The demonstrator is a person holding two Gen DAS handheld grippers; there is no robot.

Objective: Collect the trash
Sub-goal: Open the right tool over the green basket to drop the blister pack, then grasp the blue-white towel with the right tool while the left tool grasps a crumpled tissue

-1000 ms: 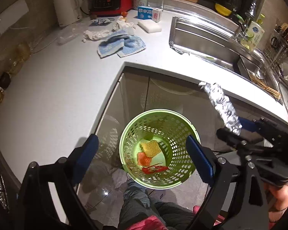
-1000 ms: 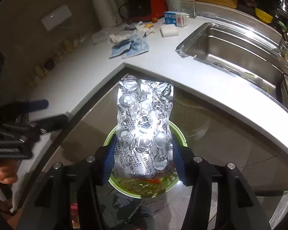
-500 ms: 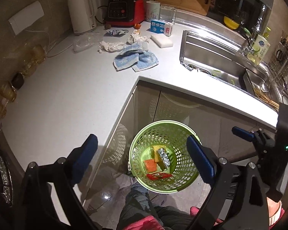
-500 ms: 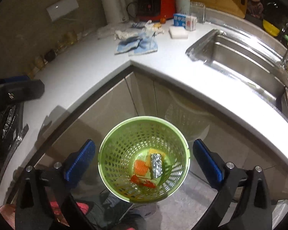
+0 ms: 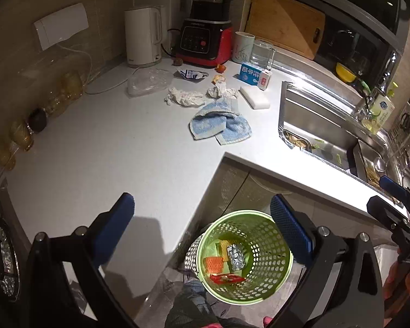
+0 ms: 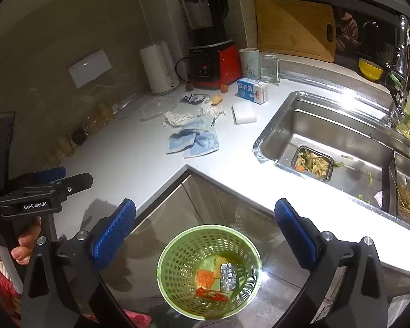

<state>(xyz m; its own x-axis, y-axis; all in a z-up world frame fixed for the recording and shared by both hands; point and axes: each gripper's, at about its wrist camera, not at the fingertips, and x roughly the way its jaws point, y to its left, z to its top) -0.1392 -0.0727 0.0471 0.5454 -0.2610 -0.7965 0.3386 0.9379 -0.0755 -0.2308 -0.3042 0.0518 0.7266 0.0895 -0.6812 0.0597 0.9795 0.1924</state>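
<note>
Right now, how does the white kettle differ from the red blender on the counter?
The white kettle is plain, one colour and shorter. The red blender is taller, with a red base, a black control panel and a dark jug on top. The kettle stands left of the blender. Both stand upright at the back of the counter.

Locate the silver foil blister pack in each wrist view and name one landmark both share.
Left wrist: foil blister pack lies inside the green basket, lower centre, between the open fingers.
Right wrist: foil blister pack in the same basket, bottom centre.
Shared landmark: blue towel on the counter.
</note>
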